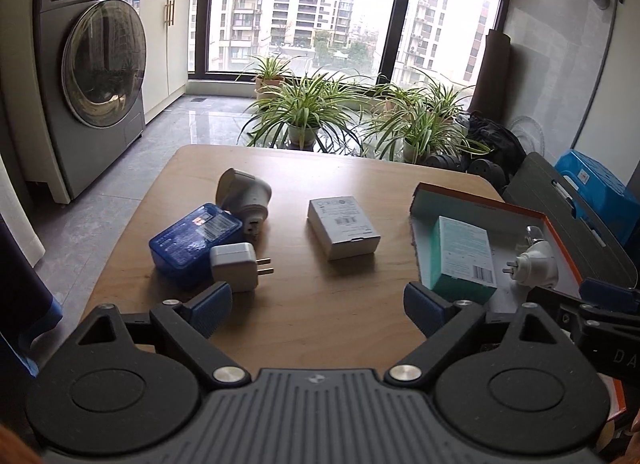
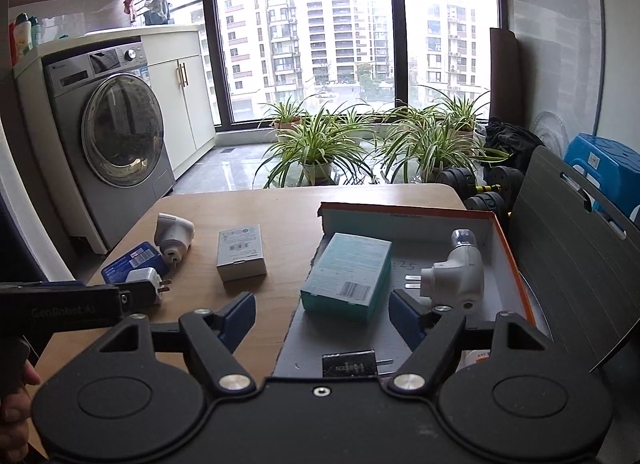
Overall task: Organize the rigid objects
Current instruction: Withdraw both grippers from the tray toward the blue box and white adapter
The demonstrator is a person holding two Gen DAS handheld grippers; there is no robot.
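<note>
Big window (image 1: 304, 4) w/ daylight, washer (image 1: 92, 72) left, plants (image 1: 304, 112), grey floor.

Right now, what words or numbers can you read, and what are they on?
"GenRobot.AI": side of the left gripper, faint.
"25": handwritten on the floor of the orange-rimmed box.
Labels on the teal box, grey box, blue case and washing machine: too small to read.

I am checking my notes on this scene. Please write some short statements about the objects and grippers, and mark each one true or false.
1. The teal box lies inside the orange-edged tray. True.
2. The left gripper grips the grey box. False: it is open and empty.
3. The white elbow-shaped plug lies in the tray. True.
4. The blue case lies in the tray. False: it lies on the wooden table.
5. The right gripper is open. True.
</note>
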